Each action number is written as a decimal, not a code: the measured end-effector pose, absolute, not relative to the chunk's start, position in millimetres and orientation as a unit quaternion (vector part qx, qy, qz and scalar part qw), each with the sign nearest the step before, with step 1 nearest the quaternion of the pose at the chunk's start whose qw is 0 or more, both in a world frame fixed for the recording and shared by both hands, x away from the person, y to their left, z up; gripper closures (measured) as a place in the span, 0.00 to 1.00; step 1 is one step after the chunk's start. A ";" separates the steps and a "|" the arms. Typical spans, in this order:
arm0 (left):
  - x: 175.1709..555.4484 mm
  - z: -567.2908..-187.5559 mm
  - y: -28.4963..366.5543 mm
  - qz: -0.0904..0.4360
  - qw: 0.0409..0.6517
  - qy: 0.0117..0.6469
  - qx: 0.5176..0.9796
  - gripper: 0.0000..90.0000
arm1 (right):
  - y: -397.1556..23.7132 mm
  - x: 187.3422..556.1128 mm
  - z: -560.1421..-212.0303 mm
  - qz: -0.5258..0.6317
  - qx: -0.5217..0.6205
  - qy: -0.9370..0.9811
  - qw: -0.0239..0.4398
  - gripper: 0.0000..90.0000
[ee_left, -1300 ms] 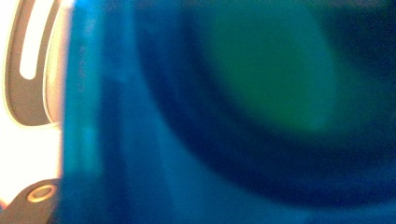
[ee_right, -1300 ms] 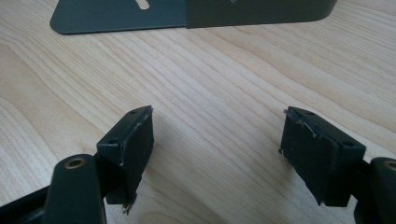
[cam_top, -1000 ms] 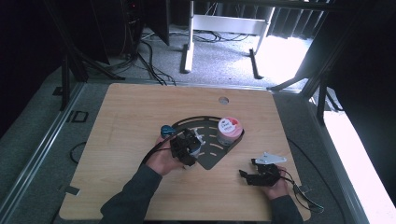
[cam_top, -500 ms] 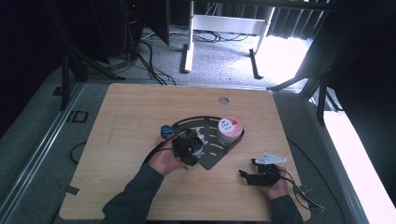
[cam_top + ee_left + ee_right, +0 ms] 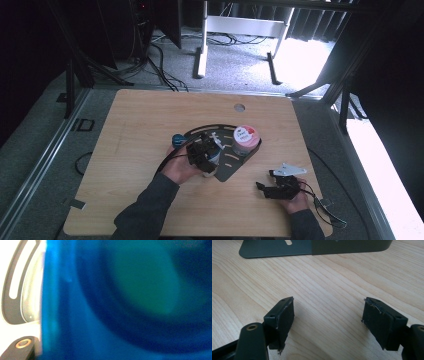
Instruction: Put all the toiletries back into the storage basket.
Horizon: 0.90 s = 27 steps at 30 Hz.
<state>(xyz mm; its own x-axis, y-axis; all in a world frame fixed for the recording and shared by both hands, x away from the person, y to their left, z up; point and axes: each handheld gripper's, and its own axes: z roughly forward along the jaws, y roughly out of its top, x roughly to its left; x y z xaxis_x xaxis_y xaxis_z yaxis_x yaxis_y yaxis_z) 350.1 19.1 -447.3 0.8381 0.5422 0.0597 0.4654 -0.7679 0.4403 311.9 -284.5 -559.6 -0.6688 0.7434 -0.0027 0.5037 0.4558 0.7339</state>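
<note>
On the dark rack (image 5: 235, 167), the pink-lidded jar (image 5: 245, 139) already stands, the left gripper (image 5: 204, 152) clasps a blue-capped jar (image 5: 130, 302) beside it, and the right gripper (image 5: 328, 320) waits open.

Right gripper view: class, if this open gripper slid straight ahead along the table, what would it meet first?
Probably the dark metal plate lying ahead; bare wooden table lies between it and the right gripper.
</note>
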 end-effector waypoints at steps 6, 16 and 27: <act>353.5 -445.2 16.3 0.096 0.213 0.272 0.934 0.61 | -284.5 311.9 -559.6 0.365 0.372 0.837 0.164 0.28; 360.5 -442.3 13.4 0.108 0.224 0.288 0.925 0.61 | -284.5 311.9 -559.6 0.365 0.372 0.838 0.164 0.28; 367.4 -439.9 7.7 0.116 0.234 0.294 0.920 0.61 | -284.5 311.9 -559.7 0.365 0.372 0.837 0.164 0.28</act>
<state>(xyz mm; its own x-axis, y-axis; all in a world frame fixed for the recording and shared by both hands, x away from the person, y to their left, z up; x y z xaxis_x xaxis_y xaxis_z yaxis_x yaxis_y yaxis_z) 367.4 7.7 -439.9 0.8006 0.5943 0.0764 0.4859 -0.7185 0.4977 311.9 -284.5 -559.7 -0.6699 0.7425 -0.0026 0.5029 0.4564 0.7340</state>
